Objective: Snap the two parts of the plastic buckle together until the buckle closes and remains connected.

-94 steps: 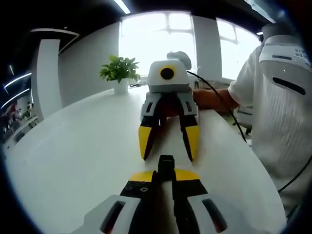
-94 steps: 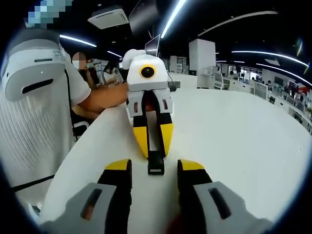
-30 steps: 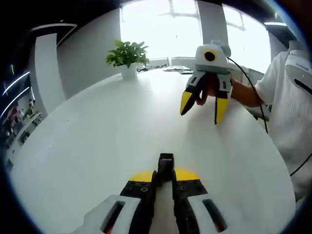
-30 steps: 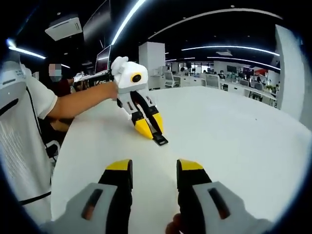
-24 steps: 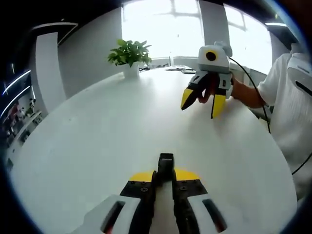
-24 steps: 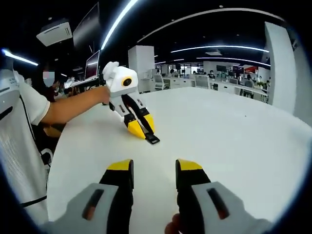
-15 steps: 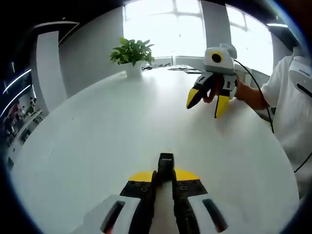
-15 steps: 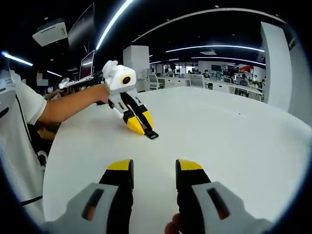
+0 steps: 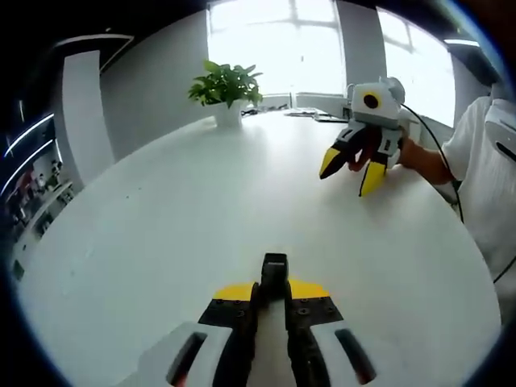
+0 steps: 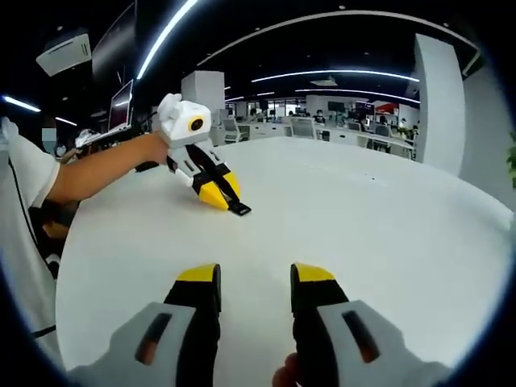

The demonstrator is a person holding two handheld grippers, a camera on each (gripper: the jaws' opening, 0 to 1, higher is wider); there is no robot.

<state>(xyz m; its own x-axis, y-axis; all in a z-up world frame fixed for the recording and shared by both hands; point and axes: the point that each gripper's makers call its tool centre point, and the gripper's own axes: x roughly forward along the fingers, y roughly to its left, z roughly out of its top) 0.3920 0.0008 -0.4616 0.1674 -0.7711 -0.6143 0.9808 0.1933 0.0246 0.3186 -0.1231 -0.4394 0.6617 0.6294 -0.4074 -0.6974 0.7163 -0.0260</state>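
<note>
Left gripper (image 9: pixel 274 292) clenched on black buckle (image 9: pixel 274 268); buckle tip pokes out past jaws toward 12 o'clock, low over white surface (image 9: pixel 161 210). Same gripper in right gripper view (image 10: pixel 216 193), at 11 o'clock, buckle (image 10: pixel 239 209) touching or just above surface, cannot tell which. Right gripper (image 10: pixel 254 278) released, jaws apart, nothing between; seen in left gripper view (image 9: pixel 351 168) at 1 o'clock, well apart from buckle. Judgement: buckle looks like single joined piece, so free gripper is likely kept clear to leave it visible. Potted plant (image 9: pixel 226 87) at far edge, 12 o'clock.
</note>
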